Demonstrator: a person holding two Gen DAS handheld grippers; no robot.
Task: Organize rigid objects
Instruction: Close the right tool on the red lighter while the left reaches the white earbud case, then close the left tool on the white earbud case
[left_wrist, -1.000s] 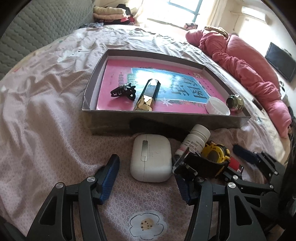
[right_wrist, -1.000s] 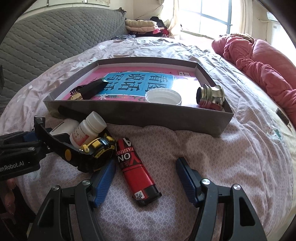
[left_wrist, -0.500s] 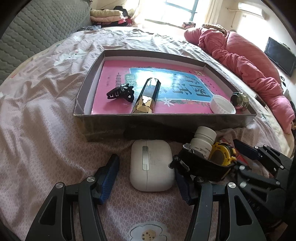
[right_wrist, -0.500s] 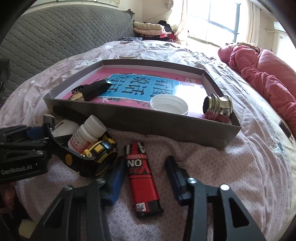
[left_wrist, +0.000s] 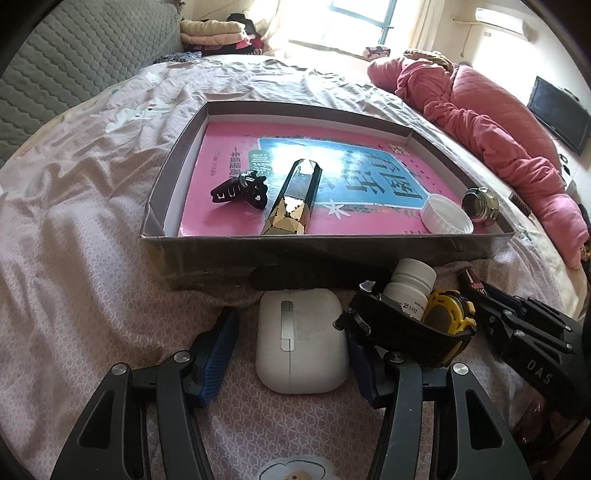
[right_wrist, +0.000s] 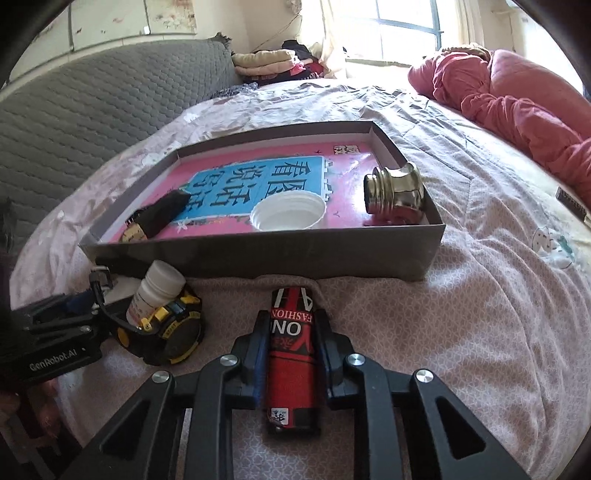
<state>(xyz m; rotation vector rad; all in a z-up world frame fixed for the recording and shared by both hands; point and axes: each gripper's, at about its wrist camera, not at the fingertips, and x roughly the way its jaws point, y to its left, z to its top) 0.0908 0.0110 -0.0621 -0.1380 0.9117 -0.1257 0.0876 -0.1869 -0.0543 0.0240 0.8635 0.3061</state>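
Observation:
A white earbud case (left_wrist: 301, 343) lies on the bedsheet between the fingers of my left gripper (left_wrist: 291, 332). The jaws are closing, with a gap still showing at the left pad (left_wrist: 218, 347). My right gripper (right_wrist: 291, 321) is closing on a red lighter (right_wrist: 291, 354), which lies lengthwise between its pads, and both pads touch its sides. A white pill bottle (right_wrist: 157, 291) and a yellow tape measure (right_wrist: 166, 328) lie between the two grippers. Beyond them, the grey box tray (left_wrist: 332, 251) holds a black hair clip (left_wrist: 240, 188), a black-and-gold tube (left_wrist: 291, 199), a white cap (right_wrist: 286, 214) and a metal knob (right_wrist: 395, 192).
A dark flat object (left_wrist: 317, 277) lies against the tray's front wall. A pink quilt (left_wrist: 498, 122) is heaped at the right of the bed, and a grey quilted headboard (right_wrist: 74, 129) stands at the left. Folded clothes (right_wrist: 266, 61) sit by the window.
My right gripper slid left over the red lighter and its jaws came together on it. The left gripper's jaws narrowed a little around the white case.

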